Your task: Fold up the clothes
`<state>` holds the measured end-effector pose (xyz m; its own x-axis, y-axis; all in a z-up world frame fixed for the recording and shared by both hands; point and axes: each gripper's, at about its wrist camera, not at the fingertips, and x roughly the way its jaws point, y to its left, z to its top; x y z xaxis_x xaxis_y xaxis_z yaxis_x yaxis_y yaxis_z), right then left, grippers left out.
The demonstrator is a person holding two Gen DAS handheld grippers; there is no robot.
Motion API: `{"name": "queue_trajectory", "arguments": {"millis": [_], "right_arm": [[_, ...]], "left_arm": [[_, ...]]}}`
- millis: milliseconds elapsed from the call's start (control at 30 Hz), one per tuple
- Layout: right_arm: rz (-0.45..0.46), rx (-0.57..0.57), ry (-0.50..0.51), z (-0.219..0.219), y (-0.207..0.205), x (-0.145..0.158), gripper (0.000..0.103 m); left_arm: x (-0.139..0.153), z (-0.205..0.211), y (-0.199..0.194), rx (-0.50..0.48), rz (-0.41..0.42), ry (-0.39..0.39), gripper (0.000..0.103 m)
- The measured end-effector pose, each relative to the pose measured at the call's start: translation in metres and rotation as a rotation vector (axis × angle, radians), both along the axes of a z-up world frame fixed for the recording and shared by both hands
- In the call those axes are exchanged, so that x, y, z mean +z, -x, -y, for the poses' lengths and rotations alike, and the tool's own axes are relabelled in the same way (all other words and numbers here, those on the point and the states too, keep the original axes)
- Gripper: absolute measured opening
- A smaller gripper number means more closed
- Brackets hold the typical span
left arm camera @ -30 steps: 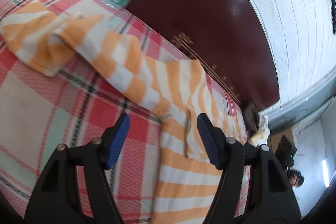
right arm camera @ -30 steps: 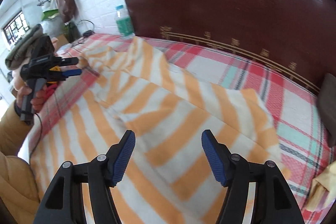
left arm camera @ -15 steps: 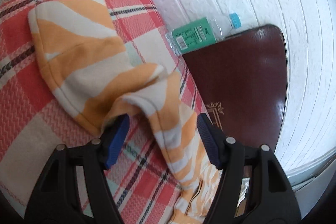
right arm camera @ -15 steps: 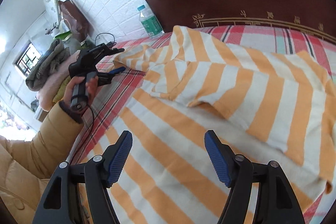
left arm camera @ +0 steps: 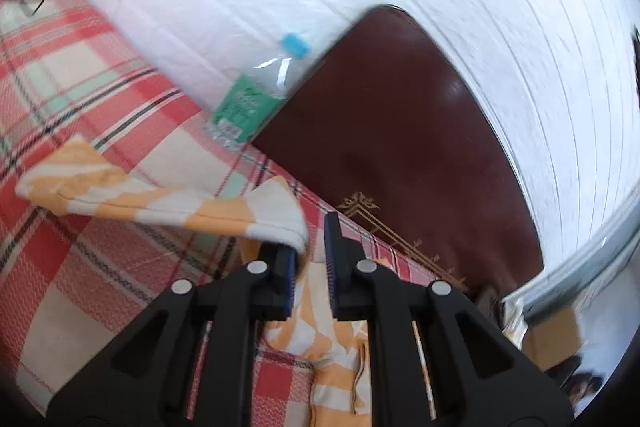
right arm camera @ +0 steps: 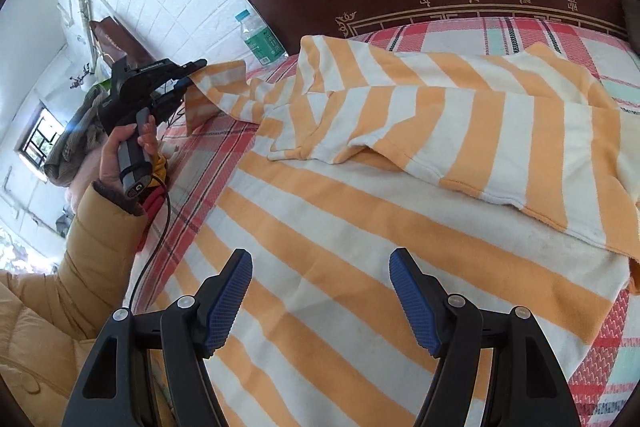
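since earlier frame my left gripper (left arm camera: 310,259) jaws just closed, pinching striped sleeve (left arm camera: 168,199) end, lifted off plaid bed (left arm camera: 80,267) for folding inward. my right gripper (right arm camera: 320,299) gapes empty above striped shirt (right arm camera: 360,227) body, near side.

Bottle (left arm camera: 256,95) blurred, striped garment (right arm camera: 360,227) cut off — lower edge

Orange-and-white striped garment (right arm camera: 400,163), spread on bed, one sleeve (left arm camera: 160,199) lifted
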<state>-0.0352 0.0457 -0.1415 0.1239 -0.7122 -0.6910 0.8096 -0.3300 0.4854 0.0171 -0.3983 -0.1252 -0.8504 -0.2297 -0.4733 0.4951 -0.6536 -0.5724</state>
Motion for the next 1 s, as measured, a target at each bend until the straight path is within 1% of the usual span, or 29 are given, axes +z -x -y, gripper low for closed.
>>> {"name": "queue_trajectory", "arguments": {"millis": [33, 133, 200, 267, 367, 433, 500, 533, 567, 600, 633, 700, 767, 800, 900, 967, 1000], "right_arm": [[0.000, -0.005, 0.004, -0.001, 0.001, 0.000, 0.073], [0.007, -0.020, 0.016, -0.006, 0.004, 0.000, 0.073], [0.013, -0.035, 0.023, -0.010, 0.007, 0.000, 0.073], [0.016, -0.056, 0.027, -0.015, 0.010, 0.000, 0.073], [0.014, -0.088, 0.030, -0.024, 0.017, 0.003, 0.073], [0.005, -0.108, 0.030, -0.030, 0.023, 0.006, 0.073], [-0.010, -0.129, 0.027, -0.033, 0.030, 0.010, 0.073], [-0.016, -0.135, 0.028, -0.033, 0.033, 0.013, 0.073], [-0.021, -0.141, 0.031, -0.031, 0.037, 0.015, 0.073], [-0.031, -0.141, 0.033, -0.028, 0.040, 0.019, 0.073], [-0.044, -0.138, 0.035, -0.023, 0.042, 0.023, 0.073], [-0.080, -0.125, 0.046, -0.009, 0.044, 0.033, 0.073], [-0.111, -0.078, 0.067, 0.013, 0.043, 0.045, 0.073], [-0.134, -0.048, 0.079, 0.027, 0.040, 0.051, 0.073], [-0.206, 0.067, 0.098, 0.077, 0.023, 0.067, 0.073], [-0.258, 0.148, 0.103, 0.114, 0.006, 0.072, 0.073], [-0.286, 0.190, 0.092, 0.133, -0.005, 0.071, 0.073]], "left_arm": [[0.009, -0.018, 0.010, -0.054, 0.022, 0.074, 0.014], [0.022, -0.075, 0.041, -0.232, 0.100, 0.266, 0.014], [0.019, -0.118, 0.064, -0.353, 0.160, 0.363, 0.014], [0.007, -0.155, 0.080, -0.443, 0.216, 0.423, 0.014], [-0.021, -0.195, 0.101, -0.535, 0.300, 0.460, 0.014], [-0.038, -0.216, 0.109, -0.563, 0.360, 0.499, 0.014], [-0.052, -0.228, 0.110, -0.557, 0.396, 0.526, 0.015], [-0.057, -0.231, 0.109, -0.555, 0.410, 0.527, 0.017], [-0.061, -0.231, 0.108, -0.553, 0.422, 0.517, 0.024], [-0.063, -0.227, 0.106, -0.551, 0.421, 0.485, 0.027], [-0.062, -0.222, 0.102, -0.548, 0.400, 0.445, 0.032], [-0.056, -0.211, 0.092, -0.533, 0.356, 0.375, 0.048], [-0.048, -0.193, 0.071, -0.490, 0.294, 0.283, 0.080], [-0.045, -0.183, 0.059, -0.463, 0.263, 0.234, 0.084], [-0.037, -0.151, 0.022, -0.377, 0.178, 0.094, 0.084], [-0.036, -0.131, -0.006, -0.307, 0.153, 0.037, 0.084], [-0.037, -0.123, -0.018, -0.280, 0.149, 0.022, 0.084]]}}
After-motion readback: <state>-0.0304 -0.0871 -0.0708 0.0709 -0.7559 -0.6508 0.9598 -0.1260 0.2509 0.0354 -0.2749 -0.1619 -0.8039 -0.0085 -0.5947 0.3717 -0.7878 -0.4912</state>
